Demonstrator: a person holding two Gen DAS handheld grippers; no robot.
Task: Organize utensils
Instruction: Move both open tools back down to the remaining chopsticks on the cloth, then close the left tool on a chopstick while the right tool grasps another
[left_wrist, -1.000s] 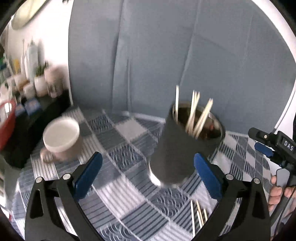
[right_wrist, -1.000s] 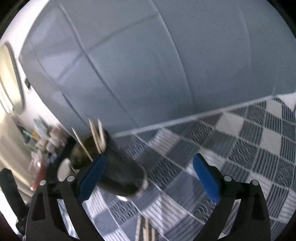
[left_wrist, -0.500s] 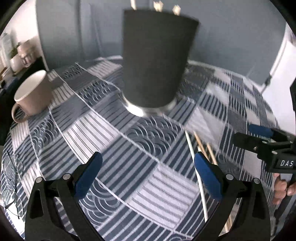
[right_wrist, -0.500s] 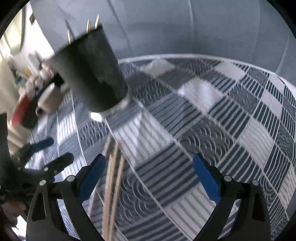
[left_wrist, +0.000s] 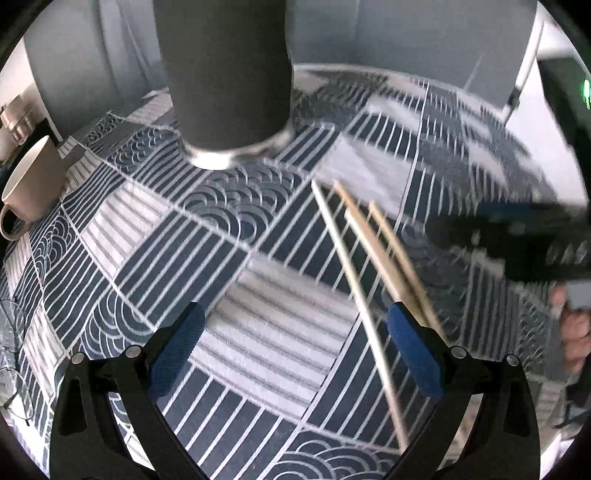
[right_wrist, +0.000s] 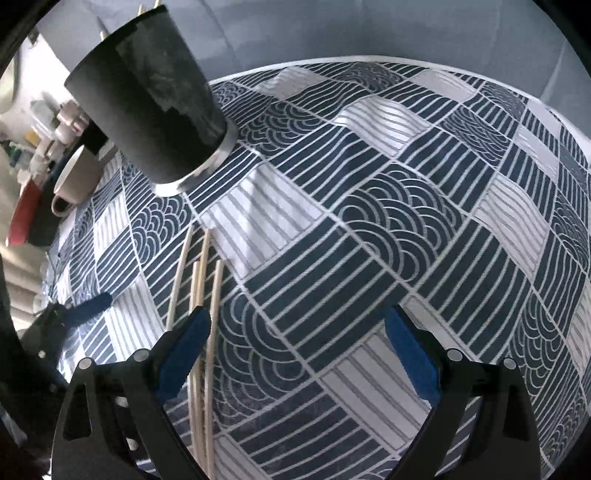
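Blue-and-white patchwork tablecloth (right_wrist: 388, 221) with wave and stripe squares covers the table, grey wall behind. Chopsticks (right_wrist: 201, 291) lie loose on the cloth, four thin pale wooden sticks roughly parallel, lower left of the right wrist view, running under the claw's left finger; in the left wrist view three show (left_wrist: 373, 258), blurred, right of centre. Dark cylindrical holder (right_wrist: 147, 99) with a silver base stands upright on the cloth, upper left; a few stick tips poke above its rim. Holder top centre in the left view (left_wrist: 225, 74). Beige mug (left_wrist: 31, 184) at left edge, contents not visible. Left gripper (left_wrist: 295, 347) wide, empty. Right gripper (right_wrist: 297, 341) wide, empty, over the cloth
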